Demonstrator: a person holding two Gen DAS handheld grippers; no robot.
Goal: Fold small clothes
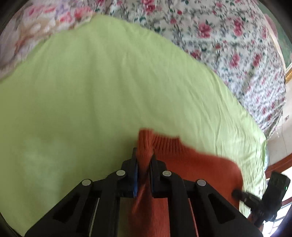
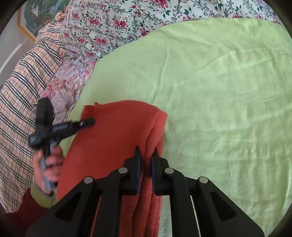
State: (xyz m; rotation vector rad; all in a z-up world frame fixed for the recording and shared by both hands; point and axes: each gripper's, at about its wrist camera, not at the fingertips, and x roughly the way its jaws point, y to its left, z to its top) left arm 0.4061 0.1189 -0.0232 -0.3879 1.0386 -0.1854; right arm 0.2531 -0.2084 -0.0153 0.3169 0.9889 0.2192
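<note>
An orange knitted garment (image 1: 191, 164) hangs stretched between my two grippers above a light green sheet (image 1: 91, 82). My left gripper (image 1: 144, 155) is shut on one ribbed corner of it. My right gripper (image 2: 147, 151) is shut on a bunched edge of the same garment (image 2: 118, 131). The left gripper also shows in the right wrist view (image 2: 91, 122), at the garment's far left corner. The right gripper shows in the left wrist view (image 1: 235, 193), at the garment's right end.
The green sheet (image 2: 219, 91) covers a bed. A floral quilt (image 1: 228, 45) lies behind it, also in the right wrist view (image 2: 113, 23). A checked cloth (image 2: 21, 87) and a pink floral pillow (image 2: 67, 82) lie at the left. A framed picture (image 2: 34, 16) hangs behind.
</note>
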